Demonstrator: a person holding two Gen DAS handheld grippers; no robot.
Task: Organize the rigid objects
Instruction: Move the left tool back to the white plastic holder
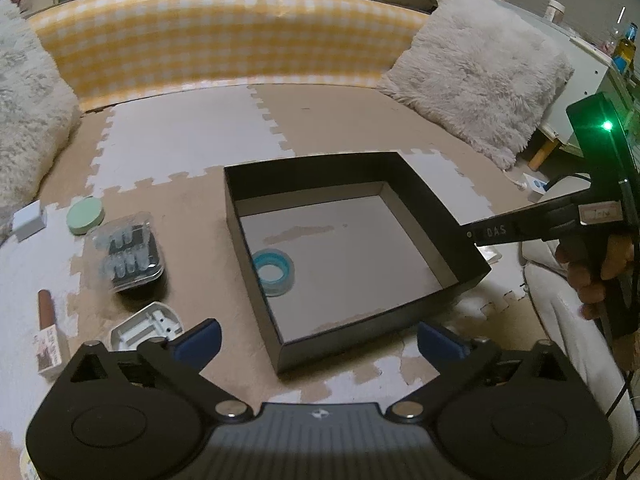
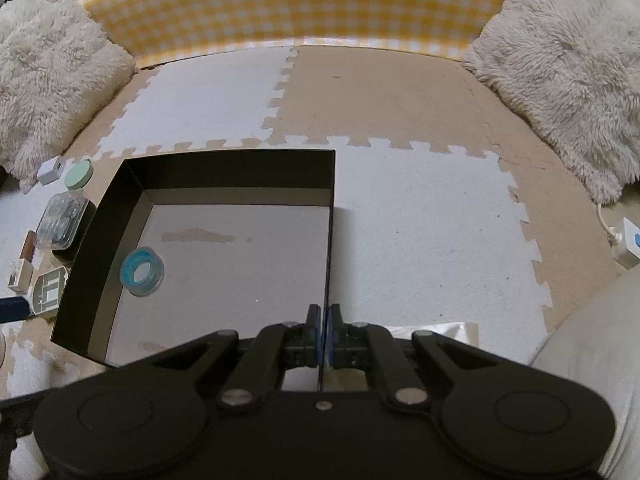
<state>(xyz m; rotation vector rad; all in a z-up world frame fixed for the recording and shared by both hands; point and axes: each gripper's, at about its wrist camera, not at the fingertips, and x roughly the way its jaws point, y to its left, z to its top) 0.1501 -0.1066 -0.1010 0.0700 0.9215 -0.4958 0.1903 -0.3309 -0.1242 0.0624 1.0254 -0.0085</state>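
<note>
1. Black box (image 1: 424, 200) sits open-topped on the foam puzzle mat (image 1: 180, 144); grey floor inside, one blue tape roll (image 1: 273, 271) lying flat near its left wall
2. Right gripper (image 2: 325, 320) pinched tight on the box's right wall, one finger inside, one outside, blue pads pressed against the thin black edge
3. Left gripper (image 1: 318, 338) spread wide, nothing between its blue-tipped fingers (image 1: 200, 338); it hangs just short of the box's near corner
4. Loose items left of the box, all on the mat: green round lid (image 1: 85, 215), clear plastic case (image 1: 128, 254) over a black base, white plug adapter (image 1: 146, 326), brown stick (image 1: 46, 309), small printed carton (image 1: 50, 350), white cube (image 1: 29, 219)
5. Beyond: yellow checked bolster (image 1: 224, 36) along the far edge, fluffy white cushion (image 1: 476, 76) at the right, another at the left (image 2: 52, 84)
6. White power strip (image 2: 628, 246) with cord at the mat's right edge
</note>
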